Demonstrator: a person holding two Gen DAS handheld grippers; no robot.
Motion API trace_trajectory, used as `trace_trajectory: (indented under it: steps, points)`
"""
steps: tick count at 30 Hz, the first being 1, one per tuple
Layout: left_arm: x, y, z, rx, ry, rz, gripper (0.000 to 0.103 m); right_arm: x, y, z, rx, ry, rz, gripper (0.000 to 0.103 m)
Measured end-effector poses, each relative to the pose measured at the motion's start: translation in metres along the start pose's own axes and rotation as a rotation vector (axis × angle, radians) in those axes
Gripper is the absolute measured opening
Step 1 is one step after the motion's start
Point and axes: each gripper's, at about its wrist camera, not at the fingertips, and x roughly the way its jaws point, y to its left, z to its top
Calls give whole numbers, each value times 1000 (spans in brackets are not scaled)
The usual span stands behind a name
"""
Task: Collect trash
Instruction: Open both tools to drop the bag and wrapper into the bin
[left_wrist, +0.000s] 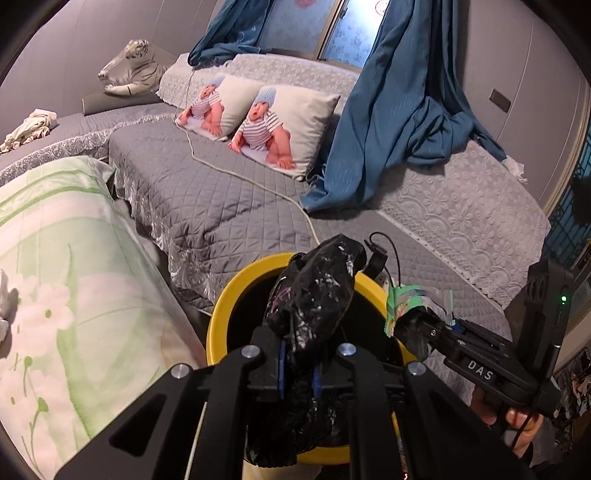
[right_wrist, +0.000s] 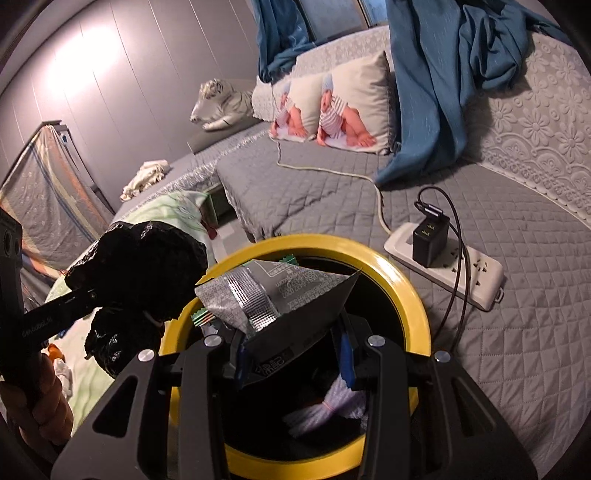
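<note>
Clamping black bag (left_wrist: 314, 295), left hand-held gripper (left_wrist: 299, 376) over yellow bin (left_wrist: 218, 332).

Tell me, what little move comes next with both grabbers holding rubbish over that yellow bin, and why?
Probably open the jaws and let go. The left gripper is shut on a crumpled black plastic bag and the right gripper on a silver snack wrapper, both above the mouth of the yellow bin, so each should drop inside.

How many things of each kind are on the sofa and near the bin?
Baby pillows: 2
Toy tiger: 1
Yellow bin: 1
Power strip: 1
Black bag: 1
Foil wrapper: 1
Total: 7
</note>
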Motion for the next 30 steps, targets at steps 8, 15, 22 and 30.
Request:
trace_trajectory:
  steps: [8,15,22,30]
  points:
    - [32,1,1,-24,48,16,9,23,-8,-4,12,54,-22,35]
    - [44,-4,-3,-39,75,20,9,37,-7,-6,27,87,-19,36]
    - [42,-5,-4,-43,72,18,11,38,-7,-4,29,99,-32,41]
    - [25,6,1,-93,17,49,57,34,-16,-2,57,91,-67,59]
